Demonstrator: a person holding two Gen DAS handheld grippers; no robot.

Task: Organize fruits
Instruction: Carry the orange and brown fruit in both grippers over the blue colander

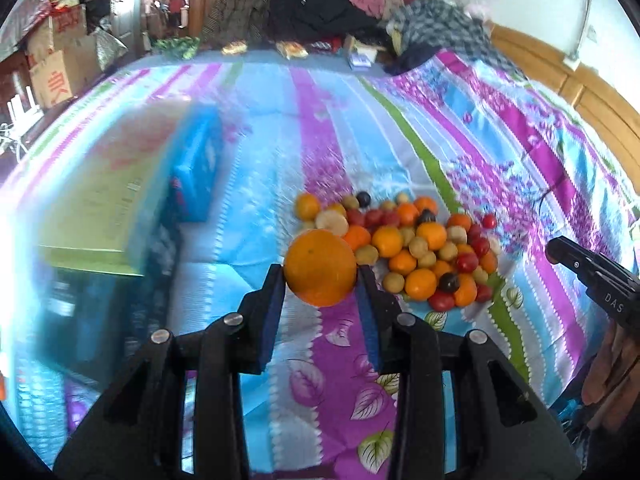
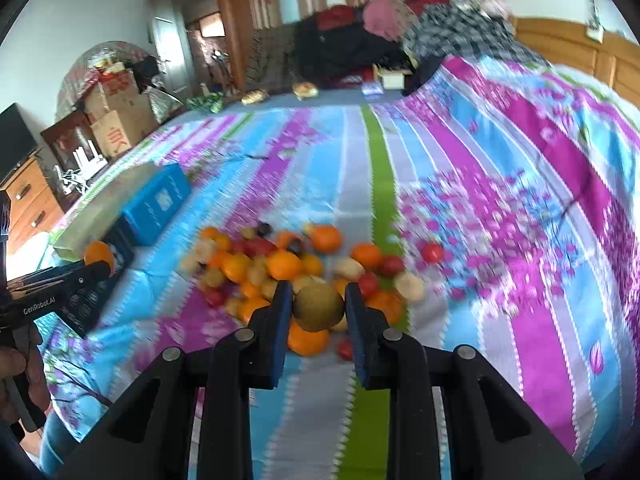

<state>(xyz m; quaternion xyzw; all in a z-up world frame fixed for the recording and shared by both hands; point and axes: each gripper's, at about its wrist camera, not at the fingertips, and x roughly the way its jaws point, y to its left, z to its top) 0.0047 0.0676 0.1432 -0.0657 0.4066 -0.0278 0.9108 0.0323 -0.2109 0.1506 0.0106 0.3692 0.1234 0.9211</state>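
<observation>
Fruits [image 1: 424, 248] lie in a heap on the bed [image 1: 340, 140], on a bright cover with blue, purple and green stripes. The heap has orange ones, small red ones, little yellow-brown ones and a few dark ones, all touching each other.

The left tool [image 1: 320, 280] is clamped on a big orange [image 1: 320, 266]. Its two blue pads press on both sides of the orange, which is up above the cover, just beside the heap. The left tool also shows at the left edge of the right camera's view, with the orange at its tip.

The right tool [image 2: 318, 300] is clamped on a round brown-green fruit [image 2: 319, 307]. This fruit sits between the blue pads, and the heap is right behind and under it in the picture. The right tool's dark tip pokes in from the right side of the left camera's view, with a hand [image 1: 612, 380] under it.

To the left of the heap lies a blue box [image 2: 158, 204], close to a flat green-edged box [image 1: 92, 200]. At the far end of the bed is a pile of clothes [image 2: 400, 36]. The pictures are blurry.
</observation>
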